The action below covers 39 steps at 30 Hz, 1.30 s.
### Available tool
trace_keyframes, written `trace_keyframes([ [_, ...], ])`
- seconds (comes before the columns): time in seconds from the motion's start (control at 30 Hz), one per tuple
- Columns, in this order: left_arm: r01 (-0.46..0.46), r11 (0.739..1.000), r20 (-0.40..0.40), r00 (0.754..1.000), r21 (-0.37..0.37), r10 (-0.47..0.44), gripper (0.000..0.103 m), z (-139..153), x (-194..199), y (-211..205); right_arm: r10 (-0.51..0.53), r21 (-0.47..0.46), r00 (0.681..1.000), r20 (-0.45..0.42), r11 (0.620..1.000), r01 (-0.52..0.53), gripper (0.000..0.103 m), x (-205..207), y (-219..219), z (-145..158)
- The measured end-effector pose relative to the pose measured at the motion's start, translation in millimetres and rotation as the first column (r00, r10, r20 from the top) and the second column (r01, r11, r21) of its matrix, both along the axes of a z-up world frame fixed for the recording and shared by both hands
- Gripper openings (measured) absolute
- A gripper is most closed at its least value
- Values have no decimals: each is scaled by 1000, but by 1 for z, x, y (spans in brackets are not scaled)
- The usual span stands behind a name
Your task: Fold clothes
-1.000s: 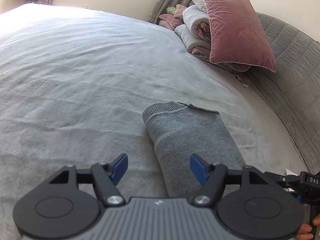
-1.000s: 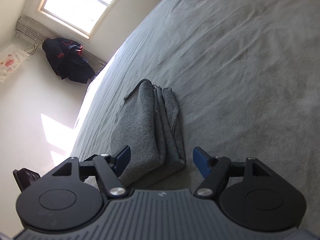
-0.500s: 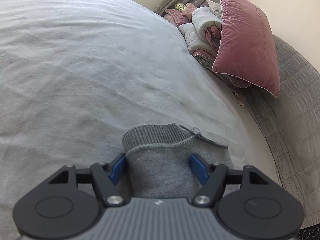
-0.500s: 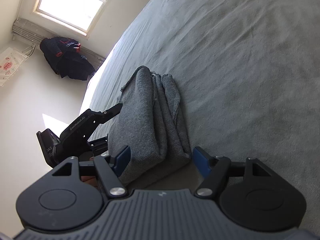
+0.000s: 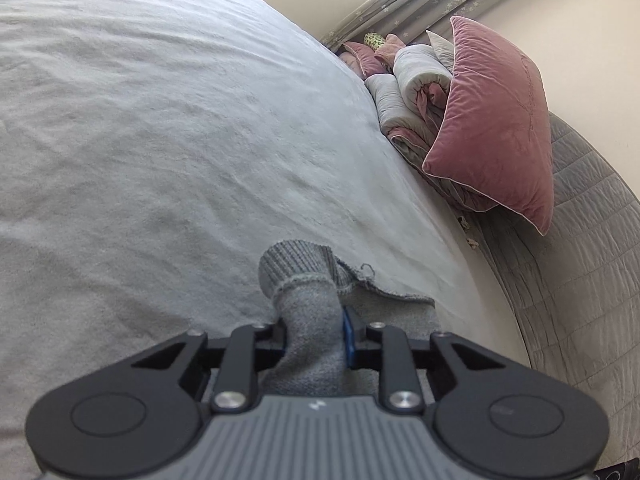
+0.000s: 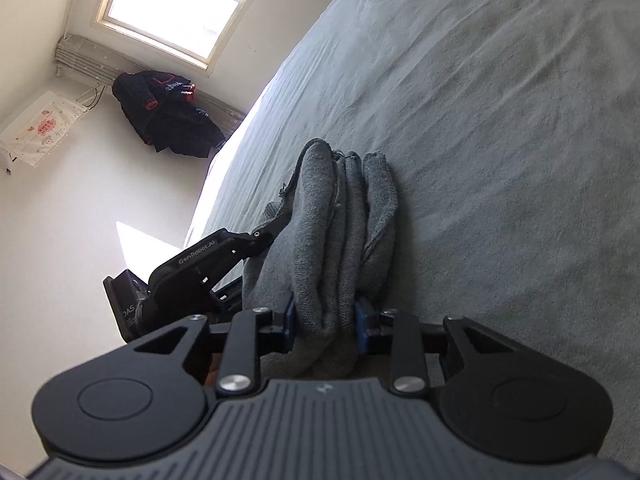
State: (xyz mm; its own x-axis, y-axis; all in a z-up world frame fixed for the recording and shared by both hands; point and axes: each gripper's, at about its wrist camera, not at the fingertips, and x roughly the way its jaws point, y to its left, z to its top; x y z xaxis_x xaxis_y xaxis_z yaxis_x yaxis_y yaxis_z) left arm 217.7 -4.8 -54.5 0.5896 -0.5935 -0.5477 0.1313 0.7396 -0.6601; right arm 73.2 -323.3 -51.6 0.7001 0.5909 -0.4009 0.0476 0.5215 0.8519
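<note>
We cannot see the left blue pad of the left gripper (image 5: 314, 338) — the grey garment (image 5: 310, 344) covers it; the garment's near end is hidden behind both gripper bodies.

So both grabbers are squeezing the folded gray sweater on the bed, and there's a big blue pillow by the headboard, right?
Nearly. The big pillow is pink, not blue; the left wrist view shows it. The rest holds: the left gripper and the right gripper are closing on the folded gray sweater on the bed.
</note>
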Motion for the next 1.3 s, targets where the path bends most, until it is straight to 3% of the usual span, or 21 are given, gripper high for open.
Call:
trace_keyframes([
  [0.13, -59, 998, -41, 997, 29, 60, 19, 16, -25, 3, -8, 48, 1000, -10, 999, 9, 24, -3, -25, 12],
  [0.3, -92, 993, -82, 992, 73, 98, 18, 25, -69, 4, 14, 56, 997, -82, 998, -10, 24, -8, -44, 15],
  [0.5, -58, 986, -48, 997, 155, 66, 23, 23, -90, 3, 2, -23, 993, -119, 1000, -5, 25, -16, -44, 10],
  [0.6, -11, 977, -72, 997, 213, 27, 32, 21, -84, 6, -20, -53, 993, -118, 999, 14, 34, -20, -43, 11],
  [0.77, 64, 971, -51, 997, 229, -53, 57, 33, -76, 23, -65, -49, 994, -92, 997, 61, 67, -32, -51, 22],
  [0.87, 63, 965, 0, 998, 256, -65, 61, 42, -66, 32, -76, -42, 992, -97, 996, 72, 68, -40, -52, 21],
  [0.97, 112, 968, 15, 993, 226, -119, 67, 41, -51, 32, -73, -46, 990, -121, 997, 68, 68, -45, -47, 14],
  [1.17, 234, 956, -33, 972, 177, -232, 67, 16, -20, 2, -37, -46, 986, -163, 998, 30, 68, -42, -34, -3],
  [1.3, 227, 970, -74, 972, 87, -221, 62, -4, -9, -7, -59, -38, 990, -130, 998, 55, 68, -41, -29, -13],
])
